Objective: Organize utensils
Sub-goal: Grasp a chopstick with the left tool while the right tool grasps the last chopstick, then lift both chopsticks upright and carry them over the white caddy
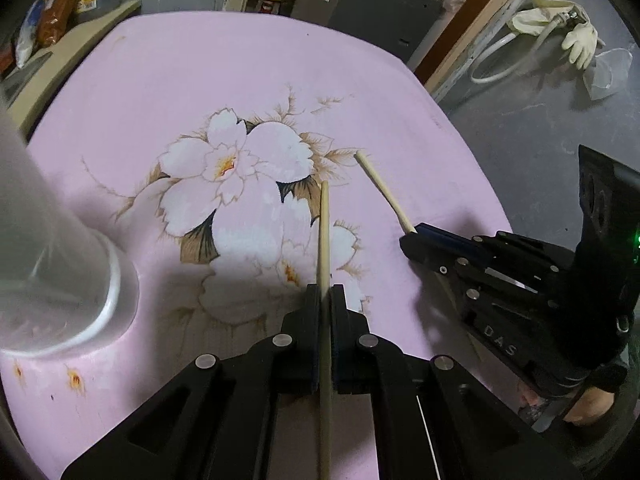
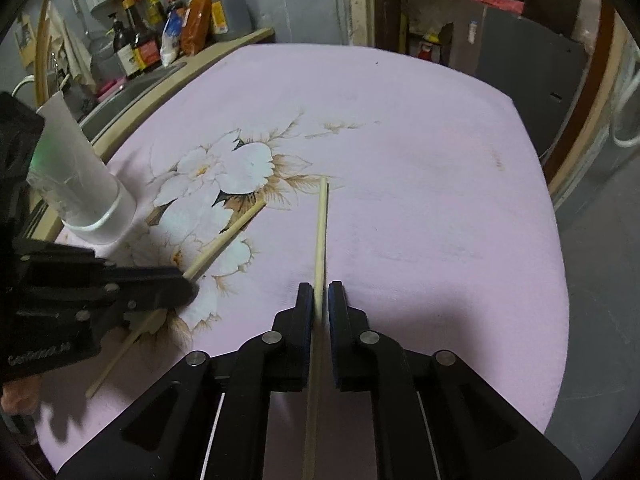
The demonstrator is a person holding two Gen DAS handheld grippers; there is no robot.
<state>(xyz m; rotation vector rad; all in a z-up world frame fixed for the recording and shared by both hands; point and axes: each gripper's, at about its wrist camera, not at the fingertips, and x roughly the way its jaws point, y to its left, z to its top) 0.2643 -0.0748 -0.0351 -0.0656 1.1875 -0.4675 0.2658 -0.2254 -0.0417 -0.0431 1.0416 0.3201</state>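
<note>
Currently my left gripper (image 1: 326, 292) pinches one chopstick (image 1: 324, 240), its shaft running forward between the pads above the pink flowered table (image 1: 240, 72). My right gripper (image 2: 320, 292) pinches a second chopstick (image 2: 321, 232) the same way, tip over the cloth. Both sticks angle toward each other, apart. White cup (image 2: 76, 176) stands at the table's left edge, near the left gripper. Bottles (image 2: 140, 36) crowd the counter beyond it.
</note>
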